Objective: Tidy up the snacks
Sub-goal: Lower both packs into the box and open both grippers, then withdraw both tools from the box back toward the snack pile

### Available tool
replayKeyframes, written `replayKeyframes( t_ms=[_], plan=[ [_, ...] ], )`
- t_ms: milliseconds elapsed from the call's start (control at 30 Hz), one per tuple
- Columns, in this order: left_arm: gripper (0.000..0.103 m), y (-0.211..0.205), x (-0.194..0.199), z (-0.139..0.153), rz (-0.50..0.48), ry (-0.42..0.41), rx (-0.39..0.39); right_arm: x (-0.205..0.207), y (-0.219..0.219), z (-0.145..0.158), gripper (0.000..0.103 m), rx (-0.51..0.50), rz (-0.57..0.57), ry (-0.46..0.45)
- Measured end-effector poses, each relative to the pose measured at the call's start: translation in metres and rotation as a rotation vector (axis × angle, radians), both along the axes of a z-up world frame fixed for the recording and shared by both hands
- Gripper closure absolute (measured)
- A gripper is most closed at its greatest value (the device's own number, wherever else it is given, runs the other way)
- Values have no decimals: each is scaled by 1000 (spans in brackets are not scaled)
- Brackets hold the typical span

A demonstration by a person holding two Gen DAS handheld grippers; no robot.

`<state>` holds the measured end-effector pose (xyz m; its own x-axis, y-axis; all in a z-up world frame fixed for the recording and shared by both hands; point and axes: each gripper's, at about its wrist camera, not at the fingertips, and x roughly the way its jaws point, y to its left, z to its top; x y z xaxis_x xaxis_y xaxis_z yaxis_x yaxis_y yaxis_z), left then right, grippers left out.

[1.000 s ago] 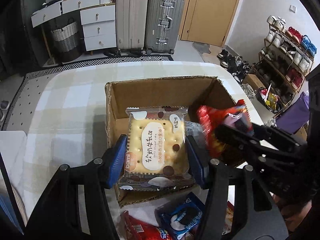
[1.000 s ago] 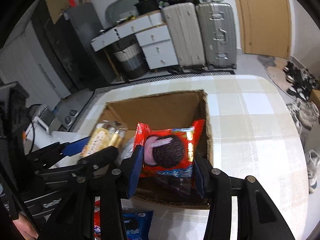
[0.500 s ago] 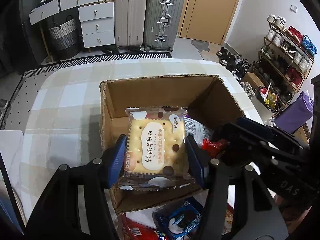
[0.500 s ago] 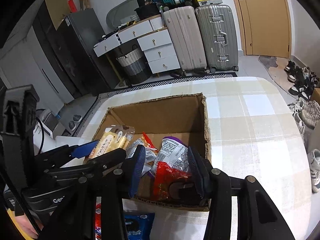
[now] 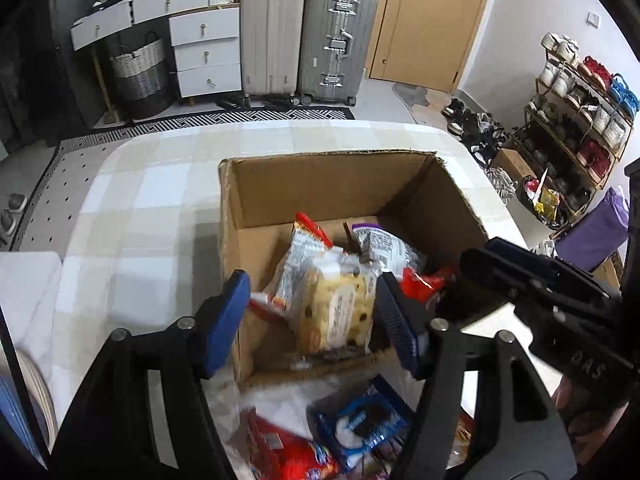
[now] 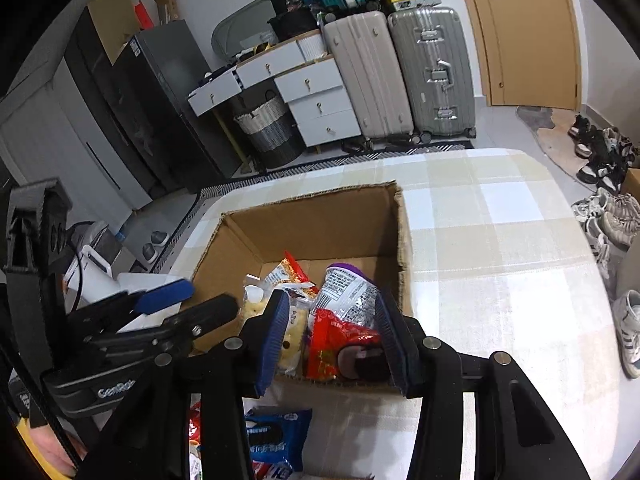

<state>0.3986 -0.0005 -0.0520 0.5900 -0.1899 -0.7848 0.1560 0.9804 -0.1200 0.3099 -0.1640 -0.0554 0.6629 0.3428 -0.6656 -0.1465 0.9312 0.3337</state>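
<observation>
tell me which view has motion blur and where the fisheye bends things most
Left wrist view: the cracker packet in the cardboard box and the red packet on the table are smeared. Right wrist view: sharp, print on the silver bag visible. Both views curve the suitcases and door near the dark rim.

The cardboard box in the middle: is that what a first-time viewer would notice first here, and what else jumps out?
Yes: the open cardboard box sits mid-table on a checked cloth, with snack packs heaped in its near end, a pale cracker pack on top. More packs, including a blue cookie pack, lie on the table before it. Two suitcases stand by the back wall.
</observation>
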Motion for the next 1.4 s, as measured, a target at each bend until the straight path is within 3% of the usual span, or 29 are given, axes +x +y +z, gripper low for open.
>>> replayKeyframes(
  t_ms=[100,400,867,1100,1167,1400],
  plan=[
    [25,2,-25,14,19,-42,-14,-13,-5,8,55,14,-9,-8],
    [23,1,-115,64,21,-180,-7,-93,-15,27,53,107,-51,-61],
    [17,-5,-257,125,-7,-283,-43,-220,-4,65,48,107,-3,-174],
    [11,14,-333,131,22,-317,-85,-270,0,71,16,82,20,-237],
    [0,19,-353,127,44,-327,-76,-282,-1,63,16,82,14,-241],
    [1,24,-405,95,74,-346,50,-299,-3,24,16,110,31,-181]
  ],
)
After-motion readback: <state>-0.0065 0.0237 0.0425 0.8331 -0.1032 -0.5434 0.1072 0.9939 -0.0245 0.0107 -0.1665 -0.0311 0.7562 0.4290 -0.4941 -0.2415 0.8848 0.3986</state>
